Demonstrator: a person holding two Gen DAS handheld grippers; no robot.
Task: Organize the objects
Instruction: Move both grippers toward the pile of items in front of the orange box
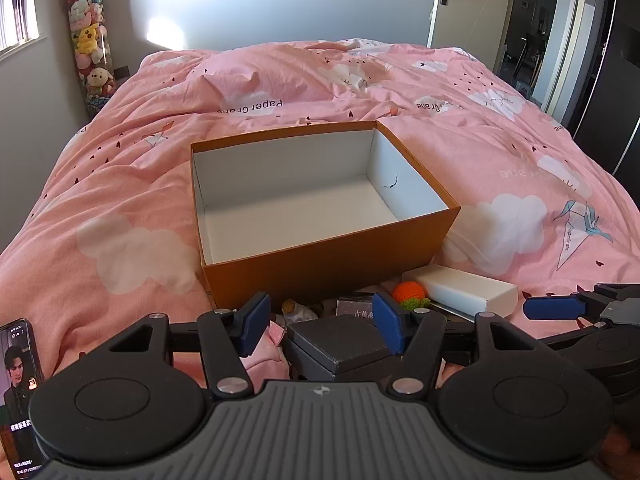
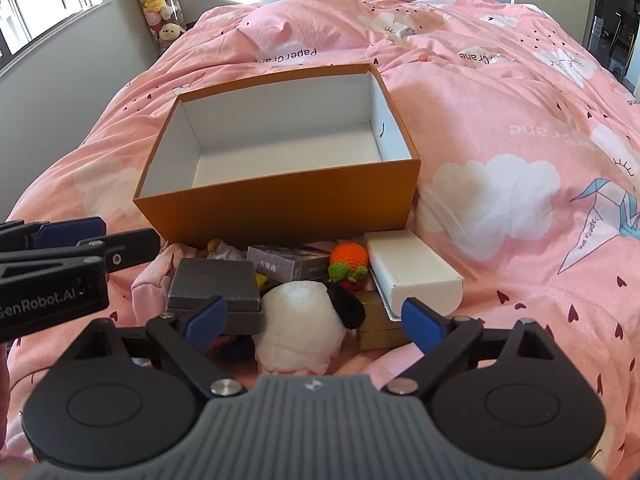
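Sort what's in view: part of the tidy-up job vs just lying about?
Job:
orange box, open, nothing in it
dark grey box
white box
white plush
crocheted orange
card pack
left hand-held gripper and right hand-held gripper, both open

Lying about:
phone
plush toy tube
pink duvet

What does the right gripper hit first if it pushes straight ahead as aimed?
Likely the white plush toy lying between the open fingers of the right gripper. Beyond it sits the purple card box, then the orange box. Depth is uncertain.
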